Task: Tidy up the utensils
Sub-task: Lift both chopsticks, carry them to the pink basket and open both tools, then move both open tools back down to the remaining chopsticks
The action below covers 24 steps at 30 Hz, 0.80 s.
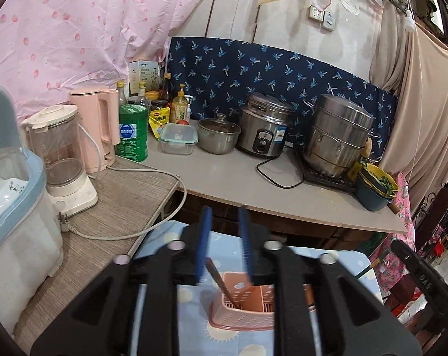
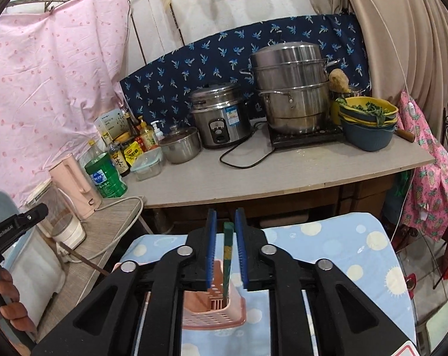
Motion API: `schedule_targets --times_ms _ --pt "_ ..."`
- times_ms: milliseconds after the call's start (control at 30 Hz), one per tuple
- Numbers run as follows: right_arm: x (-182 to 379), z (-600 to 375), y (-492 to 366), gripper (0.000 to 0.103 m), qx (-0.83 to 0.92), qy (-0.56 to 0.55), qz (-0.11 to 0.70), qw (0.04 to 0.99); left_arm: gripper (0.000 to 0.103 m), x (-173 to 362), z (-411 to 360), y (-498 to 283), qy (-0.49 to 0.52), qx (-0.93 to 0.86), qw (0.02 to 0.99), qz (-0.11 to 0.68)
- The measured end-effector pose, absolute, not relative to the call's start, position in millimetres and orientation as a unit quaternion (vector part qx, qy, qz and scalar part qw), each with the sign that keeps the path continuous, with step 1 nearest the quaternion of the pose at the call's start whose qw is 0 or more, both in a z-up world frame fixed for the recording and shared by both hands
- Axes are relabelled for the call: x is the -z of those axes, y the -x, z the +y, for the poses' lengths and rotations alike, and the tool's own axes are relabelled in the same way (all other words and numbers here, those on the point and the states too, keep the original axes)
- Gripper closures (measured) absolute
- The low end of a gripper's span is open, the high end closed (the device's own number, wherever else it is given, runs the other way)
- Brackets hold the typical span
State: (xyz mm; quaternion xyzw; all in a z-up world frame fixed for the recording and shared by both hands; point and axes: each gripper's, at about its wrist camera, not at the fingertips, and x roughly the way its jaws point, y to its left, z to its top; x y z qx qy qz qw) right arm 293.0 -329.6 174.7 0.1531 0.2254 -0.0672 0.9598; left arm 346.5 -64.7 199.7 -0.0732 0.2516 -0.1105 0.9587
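Left wrist view: my left gripper (image 1: 224,222) hangs over a pink perforated utensil holder (image 1: 244,308) that stands on a table under a blue cloth (image 1: 164,311) printed with suns and dots. The blue pads (image 1: 202,243) stand apart, gripping nothing. A dark brown utensil handle (image 1: 219,281) leans in the holder, below and between the pads; I see no contact with either pad. Beyond lies a grey counter (image 1: 224,178) carrying a rice cooker (image 1: 265,127), a steel steamer pot (image 1: 338,136), a small lidded pot (image 1: 218,133) and a green can (image 1: 132,133). At left stand a pink kettle (image 1: 96,127) and a blender (image 1: 60,154).

Right wrist view: my right gripper (image 2: 225,222) is above the same holder (image 2: 213,308). Its pads (image 2: 211,237) are slightly parted. A green-handled utensil (image 2: 227,252) stands upright between them, its lower end in the holder; a narrow gap shows on each side, so nothing is clamped. At far left, a hand (image 2: 4,296) holds the left gripper's black handle (image 2: 13,225). Stacked bowls (image 2: 368,118) with greens sit on the counter's right end.
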Motion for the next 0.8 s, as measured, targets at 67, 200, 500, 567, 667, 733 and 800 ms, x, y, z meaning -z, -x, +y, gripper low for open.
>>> schedule_targets --times_ms 67,200,500,567,667,733,800 --pt "-183 -328 -283 0.073 0.067 -0.152 0.215 0.963 0.053 -203 -59 -338 0.075 0.103 0.961 0.246" --pt "-200 -320 -256 0.067 0.060 -0.145 0.200 0.967 0.041 -210 -48 -318 0.074 0.100 0.962 0.242" --pt "-209 -295 -174 0.062 0.029 -0.155 0.197 0.968 0.029 -204 -26 -246 0.047 0.102 0.960 0.256" --pt "-203 -289 -155 0.062 0.020 -0.157 0.203 0.966 0.029 -196 -22 -229 0.043 0.105 0.957 0.268" --pt "-191 -277 -124 0.062 0.013 -0.152 0.212 0.965 0.029 -182 -18 -204 0.035 0.110 0.953 0.279" --pt "-180 -267 -104 0.062 0.020 -0.140 0.221 0.965 0.029 -172 -16 -188 0.026 0.107 0.953 0.283" --pt "-166 -258 -84 0.062 0.019 -0.138 0.232 0.963 0.029 -161 -14 -171 0.021 0.108 0.950 0.291"
